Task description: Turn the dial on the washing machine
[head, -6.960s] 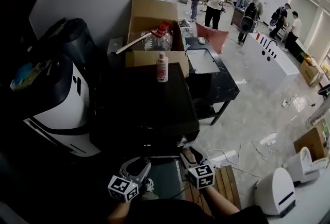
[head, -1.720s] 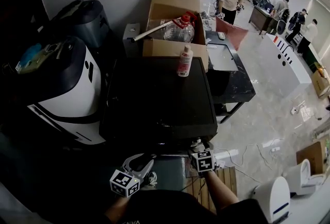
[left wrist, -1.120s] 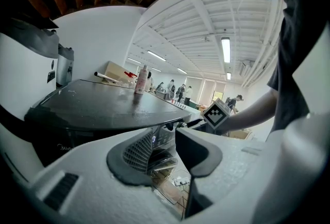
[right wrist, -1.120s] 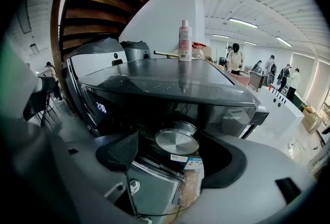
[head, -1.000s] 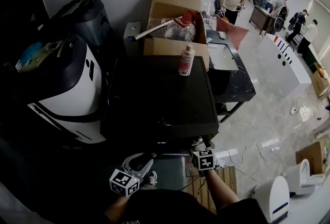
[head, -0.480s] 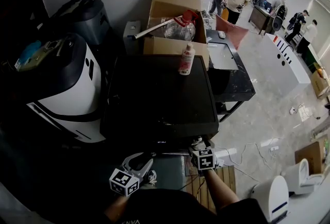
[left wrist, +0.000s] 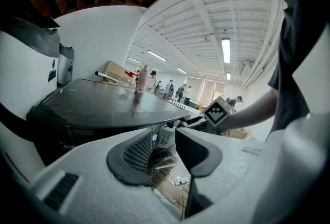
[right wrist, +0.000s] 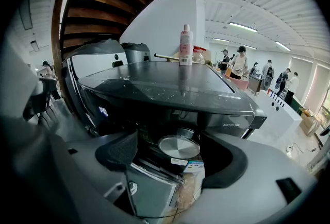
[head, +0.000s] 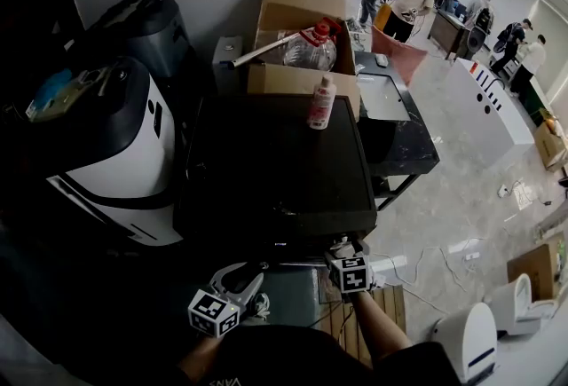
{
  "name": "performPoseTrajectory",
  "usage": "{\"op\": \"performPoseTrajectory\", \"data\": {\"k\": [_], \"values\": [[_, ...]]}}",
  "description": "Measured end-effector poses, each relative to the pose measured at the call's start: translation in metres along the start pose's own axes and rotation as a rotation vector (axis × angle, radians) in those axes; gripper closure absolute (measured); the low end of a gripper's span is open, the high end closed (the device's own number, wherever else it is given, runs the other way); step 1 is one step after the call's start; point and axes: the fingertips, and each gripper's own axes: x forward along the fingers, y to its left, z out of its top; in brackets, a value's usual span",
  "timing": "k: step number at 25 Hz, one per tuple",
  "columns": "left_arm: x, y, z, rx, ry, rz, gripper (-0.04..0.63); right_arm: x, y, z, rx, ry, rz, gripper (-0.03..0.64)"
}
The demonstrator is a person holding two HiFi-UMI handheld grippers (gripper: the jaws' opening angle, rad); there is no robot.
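The black washing machine (head: pixel 275 162) stands in front of me, its glossy top (right wrist: pixel 170 84) filling the right gripper view. Its round silver dial (right wrist: pixel 179 146) sits on the front panel between the jaws of my right gripper (right wrist: pixel 175 157). The jaws stand wide, with a gap showing on the dial's left side, so that gripper is open. In the head view the right gripper (head: pixel 343 251) is at the machine's front edge. My left gripper (head: pixel 248 279) hangs lower left, away from the panel. In its own view the left gripper (left wrist: pixel 162 148) is open and empty.
A pink-white bottle (head: pixel 320 103) stands on the machine's far edge. A cardboard box (head: pixel 297 20) with a plastic jug lies behind it. A white and black appliance (head: pixel 115 153) is at the left and a dark table (head: pixel 399 145) at the right. A wooden pallet (head: pixel 386 322) lies underfoot. People stand far back.
Since seven seconds ago my right gripper has come up to the machine's front panel. Over the last second neither gripper has moved; only the people at the back shift.
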Motion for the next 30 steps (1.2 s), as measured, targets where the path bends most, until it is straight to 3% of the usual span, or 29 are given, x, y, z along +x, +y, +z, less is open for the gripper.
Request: {"op": "performPoseTrajectory", "data": {"k": [17,30], "values": [[-0.0037,0.0035,-0.0018,-0.008,-0.003,0.009,0.463,0.0039,0.0007,-0.0008,-0.011,0.024,-0.061,0.249],[-0.0041,0.0041,-0.0016,-0.008,0.0,0.01,0.463,0.0058,-0.0003,-0.0026,0.07,0.035,-0.064,0.234]]}}
